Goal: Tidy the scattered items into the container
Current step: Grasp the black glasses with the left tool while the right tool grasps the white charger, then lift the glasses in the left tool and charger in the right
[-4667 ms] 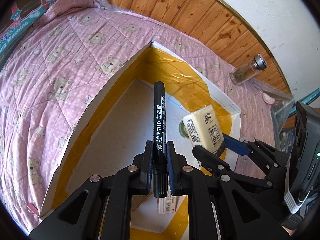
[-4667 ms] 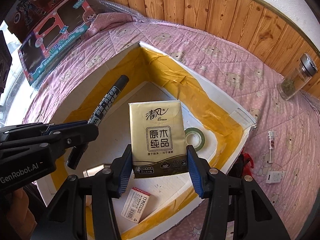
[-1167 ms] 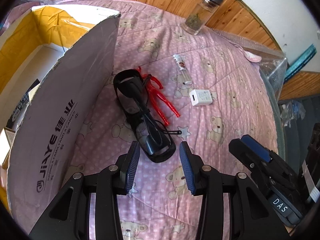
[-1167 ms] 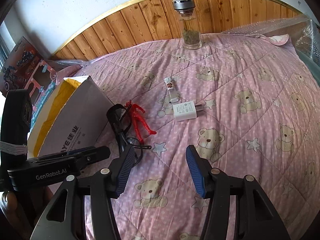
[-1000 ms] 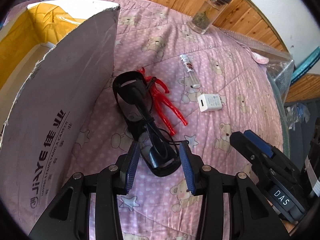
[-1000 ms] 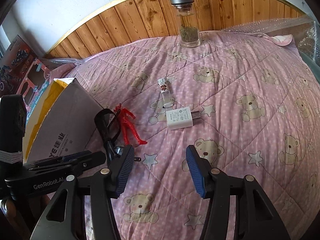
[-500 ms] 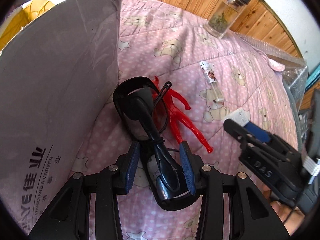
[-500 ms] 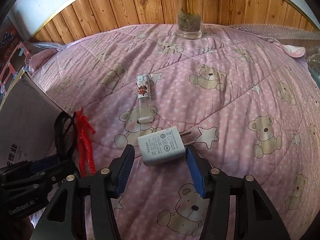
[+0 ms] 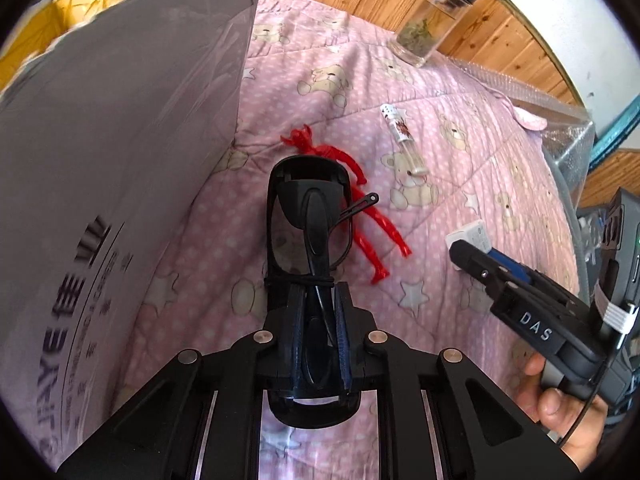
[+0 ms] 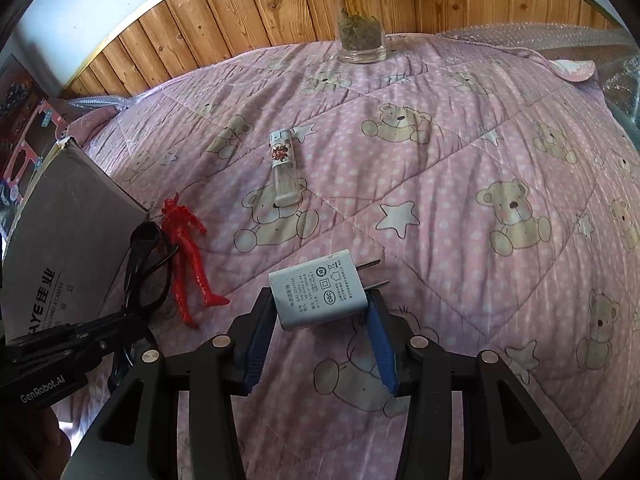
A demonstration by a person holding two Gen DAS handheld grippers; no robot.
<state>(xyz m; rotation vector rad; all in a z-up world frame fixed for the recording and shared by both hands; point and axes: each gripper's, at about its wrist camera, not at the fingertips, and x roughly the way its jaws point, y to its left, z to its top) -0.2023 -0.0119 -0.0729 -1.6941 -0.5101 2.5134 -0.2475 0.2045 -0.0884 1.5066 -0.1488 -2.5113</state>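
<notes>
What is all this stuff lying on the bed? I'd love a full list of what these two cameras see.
Black folded sunglasses: one, on the quilt beside the box, clamped in the left tool.
Red plastic toy figure: one, lying right of the sunglasses.
White wall charger plug: one, on the quilt between the right tool's pads.
Clear lighter with a white cap: one, mid-quilt.
Glass jar of green leaves: one, upright by the wooden wall.
Grey cardboard box, yellow inside: one, at the left.
Pink teddy-bear quilt: one, under everything.
Left tool: black, shut.
Right tool: black, blue pads, around the charger.
Hand: one, gripping the right tool.
</notes>
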